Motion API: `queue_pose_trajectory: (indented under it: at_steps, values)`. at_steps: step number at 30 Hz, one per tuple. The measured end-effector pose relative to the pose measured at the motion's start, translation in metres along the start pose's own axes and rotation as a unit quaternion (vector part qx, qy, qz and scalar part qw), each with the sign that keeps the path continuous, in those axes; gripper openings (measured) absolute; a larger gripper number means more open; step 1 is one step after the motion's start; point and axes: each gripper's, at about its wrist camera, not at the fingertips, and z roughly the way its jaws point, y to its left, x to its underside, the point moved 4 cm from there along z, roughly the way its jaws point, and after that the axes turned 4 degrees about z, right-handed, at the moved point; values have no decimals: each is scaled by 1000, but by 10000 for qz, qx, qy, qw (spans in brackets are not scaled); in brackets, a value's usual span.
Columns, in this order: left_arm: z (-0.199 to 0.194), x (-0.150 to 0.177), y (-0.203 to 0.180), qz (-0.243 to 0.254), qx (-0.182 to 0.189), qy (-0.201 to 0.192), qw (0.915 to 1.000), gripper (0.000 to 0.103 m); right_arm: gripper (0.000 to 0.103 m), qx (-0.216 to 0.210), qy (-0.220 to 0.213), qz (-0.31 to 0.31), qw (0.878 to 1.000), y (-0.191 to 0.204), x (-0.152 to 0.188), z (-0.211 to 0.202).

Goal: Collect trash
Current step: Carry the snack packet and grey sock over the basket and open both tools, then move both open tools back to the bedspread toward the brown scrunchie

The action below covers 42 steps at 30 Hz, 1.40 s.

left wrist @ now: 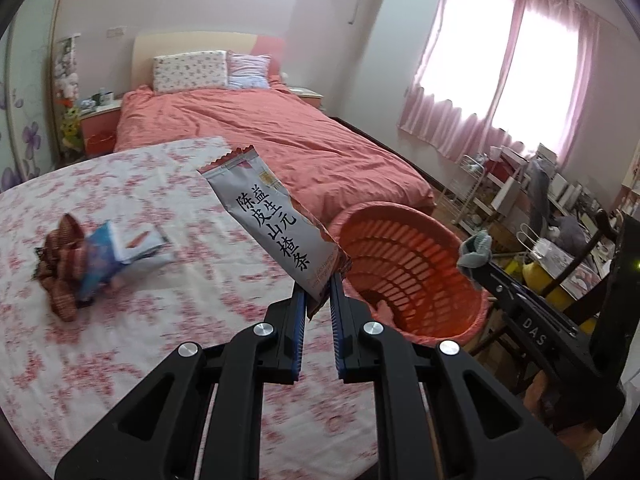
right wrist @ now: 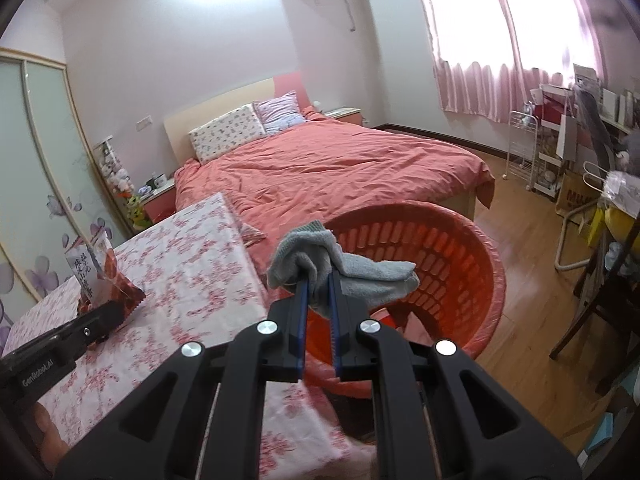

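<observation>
My left gripper (left wrist: 319, 286) is shut on a grey and red snack wrapper (left wrist: 272, 216) with black Chinese print, held above the table edge beside the orange slatted basket (left wrist: 404, 264). My right gripper (right wrist: 317, 285) is shut on a grey sock (right wrist: 340, 264), held over the near rim of the basket (right wrist: 452, 248). The sock (left wrist: 475, 249) and right gripper body show at the right of the left wrist view. The wrapper (right wrist: 98, 272) and left gripper show at the left of the right wrist view.
A table with a pink floral cloth (left wrist: 120, 280) holds a blue packet (left wrist: 120, 248) and brown patterned wrappers (left wrist: 60, 268). A bed with a coral cover (left wrist: 260, 128) lies behind. A cluttered rack and chairs (right wrist: 580, 184) stand at the right on the wooden floor.
</observation>
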Motion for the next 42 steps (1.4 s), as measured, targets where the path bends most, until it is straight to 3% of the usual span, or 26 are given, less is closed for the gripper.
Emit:
queue_pose_trajectory:
  at_steps: [13, 26, 32, 34, 36, 38, 42]
  values:
    - [42, -5, -52, 305, 399, 177, 9986, 12, 10, 31, -33, 237, 9997, -31, -13, 24]
    - [80, -5, -69, 471, 582, 507, 9959, 12, 11, -58, 14, 452, 9990, -45, -22, 52]
    - [98, -1, -75, 468, 570, 755, 9944, 12, 19, -74, 73, 691, 9976, -58, -25, 63]
    - [102, 2, -74, 459, 543, 832, 9940, 15, 25, -56, 102, 778, 9969, -63, -26, 65]
    - [104, 4, -73, 438, 504, 902, 9937, 31, 29, -28, 116, 835, 9964, -66, -26, 66]
    - [105, 6, -69, 408, 447, 922, 9939, 37, 31, 37, 108, 851, 9963, -69, -24, 65]
    - [100, 9, -64, 378, 329, 947, 9942, 37, 39, 138, 107, 818, 9965, -72, -20, 60]
